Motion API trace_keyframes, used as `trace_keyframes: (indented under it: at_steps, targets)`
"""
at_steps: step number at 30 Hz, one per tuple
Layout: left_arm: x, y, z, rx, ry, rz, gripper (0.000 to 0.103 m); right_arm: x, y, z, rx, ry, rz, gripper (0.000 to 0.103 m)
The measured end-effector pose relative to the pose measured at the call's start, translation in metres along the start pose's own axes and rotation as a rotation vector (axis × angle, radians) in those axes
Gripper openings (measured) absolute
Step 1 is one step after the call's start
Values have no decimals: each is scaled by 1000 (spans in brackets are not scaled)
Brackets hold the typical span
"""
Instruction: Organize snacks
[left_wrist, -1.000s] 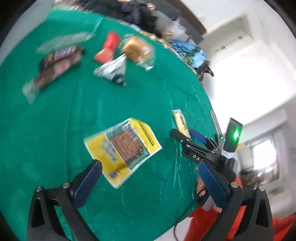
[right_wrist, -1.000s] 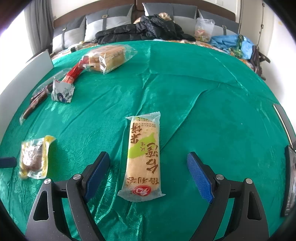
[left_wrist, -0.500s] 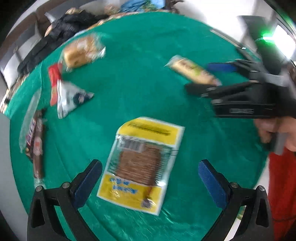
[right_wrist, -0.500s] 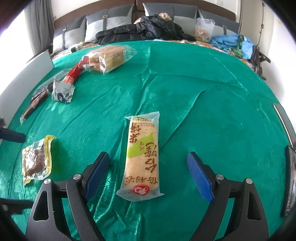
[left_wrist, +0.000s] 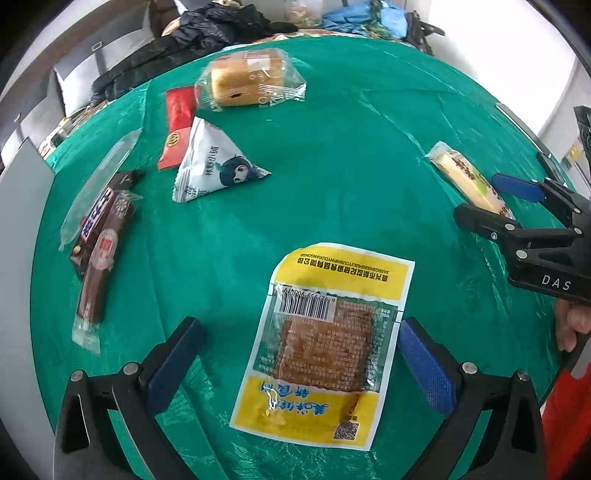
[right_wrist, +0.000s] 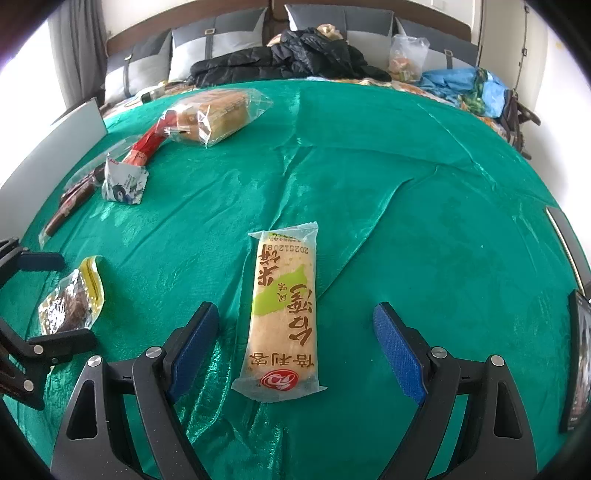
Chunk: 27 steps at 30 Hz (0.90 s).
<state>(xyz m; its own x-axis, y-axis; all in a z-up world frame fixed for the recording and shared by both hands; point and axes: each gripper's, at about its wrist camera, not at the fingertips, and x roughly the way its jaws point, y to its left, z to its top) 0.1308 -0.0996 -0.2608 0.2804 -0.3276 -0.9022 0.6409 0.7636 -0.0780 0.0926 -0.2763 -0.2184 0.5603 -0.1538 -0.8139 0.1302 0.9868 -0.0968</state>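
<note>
Snacks lie on a green tablecloth (left_wrist: 351, 155). My left gripper (left_wrist: 299, 358) is open, its jaws on either side of a flat yellow packet (left_wrist: 325, 343) holding a brown slab. My right gripper (right_wrist: 295, 347) is open around a long rice-cracker packet (right_wrist: 284, 314); it also shows in the left wrist view (left_wrist: 495, 203), with the cracker packet (left_wrist: 465, 177) between its fingers. Further off lie a wrapped cake (left_wrist: 247, 77), a red sachet (left_wrist: 177, 125), a white triangular pouch (left_wrist: 214, 166) and brown bars (left_wrist: 103, 236).
A sofa with a black jacket (right_wrist: 288, 59), a plastic bag (right_wrist: 406, 59) and blue cloth (right_wrist: 465, 85) stands behind the table. The table edge (right_wrist: 565, 229) runs close on the right. The left gripper (right_wrist: 33, 306) sits at the left edge of the right wrist view.
My left gripper has swung round and come in over the yellow packet, which now lies between its jaws. The right gripper has stayed still over the cracker packet.
</note>
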Motion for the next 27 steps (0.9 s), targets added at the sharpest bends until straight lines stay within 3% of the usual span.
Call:
trace_keyframes:
  at_steps: [9, 10, 11, 14, 16, 19, 21, 24, 27]
  targets:
    - [-2, -6, -2, -9, 29, 6, 101, -1, 0, 0, -4, 11, 5, 88]
    - [-5, -7, -3, -8, 11, 4, 91, -1, -1, 0, -5, 15, 7, 88]
    - [-10, -10, -4, 0, -10, -4, 71, -1, -1, 1, -8, 21, 9, 88]
    - [-16, -16, -5, 0, -20, 1, 51, -4, -6, 3, 5, 57, 34, 87]
    - [-20, -15, -9, -18, -36, 28, 37, -17, -25, 7, 111, 23, 124, 87]
    - [-29, 1, -16, -138, -70, -21, 31, -39, -70, 8, 326, -79, 180, 87]
    - [-35, 7, -22, -179, -100, -32, 24, -39, -96, 4, 425, -73, 162, 87]
    - [-45, 9, -27, -200, -128, -34, 22, -27, -101, 2, 434, 15, 155, 87]
    - [-49, 7, -31, -176, -143, -12, 22, -27, -72, 9, 341, 28, 190, 87]
